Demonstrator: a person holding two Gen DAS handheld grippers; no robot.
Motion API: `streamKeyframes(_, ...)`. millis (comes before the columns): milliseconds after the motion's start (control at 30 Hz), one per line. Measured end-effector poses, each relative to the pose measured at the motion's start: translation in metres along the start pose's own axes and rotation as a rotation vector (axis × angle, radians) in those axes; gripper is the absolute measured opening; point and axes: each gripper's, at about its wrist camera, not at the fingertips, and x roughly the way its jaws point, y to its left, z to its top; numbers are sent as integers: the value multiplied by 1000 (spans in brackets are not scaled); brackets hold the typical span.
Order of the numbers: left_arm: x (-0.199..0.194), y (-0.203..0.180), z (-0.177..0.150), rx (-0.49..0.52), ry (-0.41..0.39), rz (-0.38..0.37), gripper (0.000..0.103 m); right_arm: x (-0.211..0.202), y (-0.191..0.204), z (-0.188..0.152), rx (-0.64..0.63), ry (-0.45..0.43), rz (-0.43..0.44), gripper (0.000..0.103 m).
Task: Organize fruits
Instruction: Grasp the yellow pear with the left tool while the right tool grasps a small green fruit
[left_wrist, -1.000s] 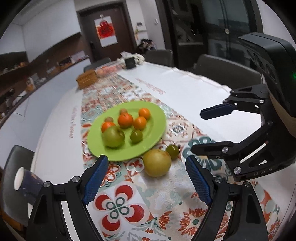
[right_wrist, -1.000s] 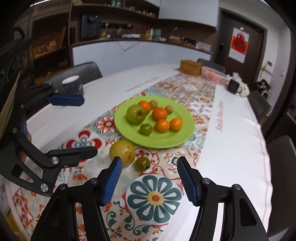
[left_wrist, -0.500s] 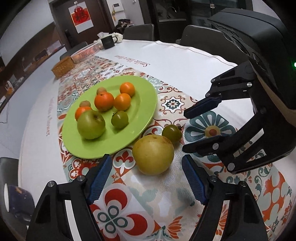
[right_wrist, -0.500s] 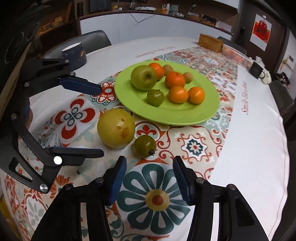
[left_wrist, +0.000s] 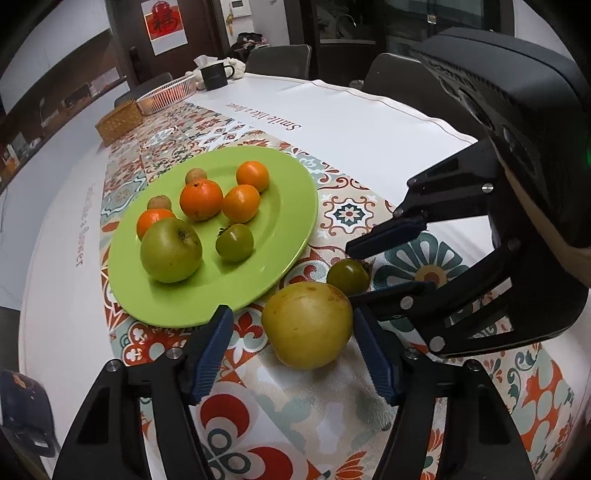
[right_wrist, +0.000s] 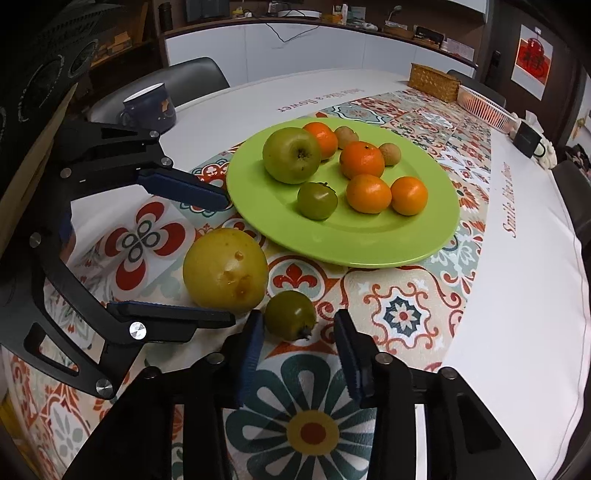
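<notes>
A large yellow pear (left_wrist: 308, 325) and a small green fruit (left_wrist: 347, 275) lie side by side on the patterned runner, just in front of a green plate (left_wrist: 280, 206). The plate holds a green apple (left_wrist: 171, 249), several oranges, another small green fruit and two small brown fruits. My left gripper (left_wrist: 291, 314) straddles the pear (right_wrist: 225, 269); its jaws are closing, with a gap still showing at the left pad. My right gripper (right_wrist: 298, 321) straddles the small green fruit (right_wrist: 290, 314); its jaws are closing too, and a gap shows at the right pad.
A dark blue mug (right_wrist: 149, 107) stands on the white cloth beyond the left gripper. Further down the table are a wicker basket (left_wrist: 118, 120), a pink mesh basket (left_wrist: 166, 96) and a black mug (left_wrist: 214, 75). Chairs ring the table.
Both grippers have come down and closer to the fruit in front of the plate. Their jaws have narrowed, the left around the pear, the right around the small green fruit.
</notes>
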Motion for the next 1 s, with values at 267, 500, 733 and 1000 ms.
streamKeyframes(267,6,-1,-3,-63,8,-34,51,-4,-3,-9,63,-27,0,29)
streamKeyframes(500,2,-6,-6,-142,17,29,51,-19,-8,-22,167,-72,-74,29)
streamKeyframes(733,-11,-10,-18,-229,5,45,50,-41,-2,-34,244,-128,-119,29)
streamKeyframes(1000,-36,-9,-27,-318,-20,58,50,-61,14,-40,301,-164,-122,29)
